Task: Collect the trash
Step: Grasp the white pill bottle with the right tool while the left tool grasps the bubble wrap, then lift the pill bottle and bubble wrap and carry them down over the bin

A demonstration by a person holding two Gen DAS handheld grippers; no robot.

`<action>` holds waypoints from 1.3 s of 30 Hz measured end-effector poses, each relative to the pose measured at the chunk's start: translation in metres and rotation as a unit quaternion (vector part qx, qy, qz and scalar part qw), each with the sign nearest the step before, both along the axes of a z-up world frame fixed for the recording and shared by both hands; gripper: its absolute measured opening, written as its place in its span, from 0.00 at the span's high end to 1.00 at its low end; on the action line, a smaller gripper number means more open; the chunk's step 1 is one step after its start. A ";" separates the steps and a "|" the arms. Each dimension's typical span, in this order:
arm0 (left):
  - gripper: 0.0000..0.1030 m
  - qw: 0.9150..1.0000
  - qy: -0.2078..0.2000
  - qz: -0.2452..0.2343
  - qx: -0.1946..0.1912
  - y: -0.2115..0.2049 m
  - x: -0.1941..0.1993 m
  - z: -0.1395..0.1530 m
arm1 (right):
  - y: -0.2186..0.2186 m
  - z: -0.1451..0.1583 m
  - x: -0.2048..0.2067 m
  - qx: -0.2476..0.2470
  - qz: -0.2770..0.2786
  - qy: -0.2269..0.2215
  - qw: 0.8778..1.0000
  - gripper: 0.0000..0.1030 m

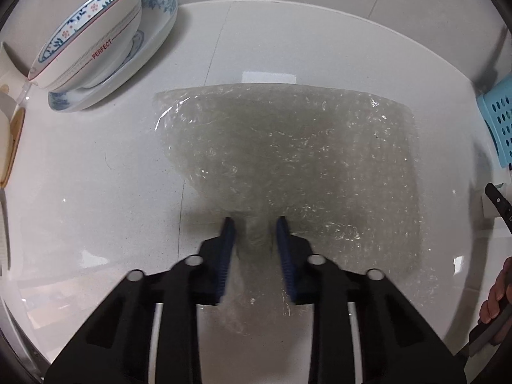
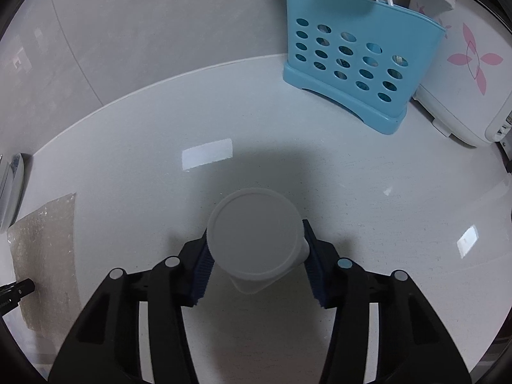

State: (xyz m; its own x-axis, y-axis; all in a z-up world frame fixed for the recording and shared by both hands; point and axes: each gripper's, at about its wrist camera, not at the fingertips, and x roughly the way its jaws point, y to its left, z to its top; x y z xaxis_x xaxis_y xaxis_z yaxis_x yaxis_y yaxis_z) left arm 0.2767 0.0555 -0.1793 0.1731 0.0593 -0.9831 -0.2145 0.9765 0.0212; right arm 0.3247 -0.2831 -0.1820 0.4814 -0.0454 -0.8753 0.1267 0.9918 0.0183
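Note:
A clear sheet of bubble wrap (image 1: pixel 288 153) lies on the white counter. My left gripper (image 1: pixel 255 224) straddles its near edge; the wrap bunches up between the blue pads, which stand a little apart. The wrap also shows at the left edge of the right wrist view (image 2: pixel 44 256). My right gripper (image 2: pixel 256 240) is shut on a white plastic cup (image 2: pixel 252 240), held with its round bottom facing the camera, above the counter.
A flowered bowl (image 1: pixel 86 32) sits tilted on a plate (image 1: pixel 153 32) at the far left. A blue perforated utensil holder (image 2: pixel 355 67) and a white rice cooker (image 2: pixel 464 73) stand at the back right. The tiled wall rises behind the counter.

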 end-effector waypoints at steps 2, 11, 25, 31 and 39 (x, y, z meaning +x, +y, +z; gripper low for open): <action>0.88 1.000 0.000 -0.004 0.002 0.003 -0.002 0.004 | 0.001 0.000 0.001 -0.004 0.007 0.002 1.000 0.54; 0.92 1.000 -0.022 -0.009 -0.008 -0.004 -0.006 0.017 | -0.002 0.015 -0.013 0.004 0.015 -0.009 1.000 0.54; 0.92 0.998 -0.058 -0.021 -0.029 -0.018 -0.019 0.050 | -0.006 0.040 -0.049 0.008 0.030 -0.020 0.999 0.54; 0.92 0.997 -0.071 -0.027 -0.034 -0.028 -0.034 0.070 | -0.007 0.059 -0.066 0.014 0.037 -0.027 0.999 0.54; 0.92 0.995 -0.085 -0.038 -0.041 -0.044 -0.059 0.088 | -0.008 0.080 -0.095 0.026 0.057 -0.037 0.997 0.54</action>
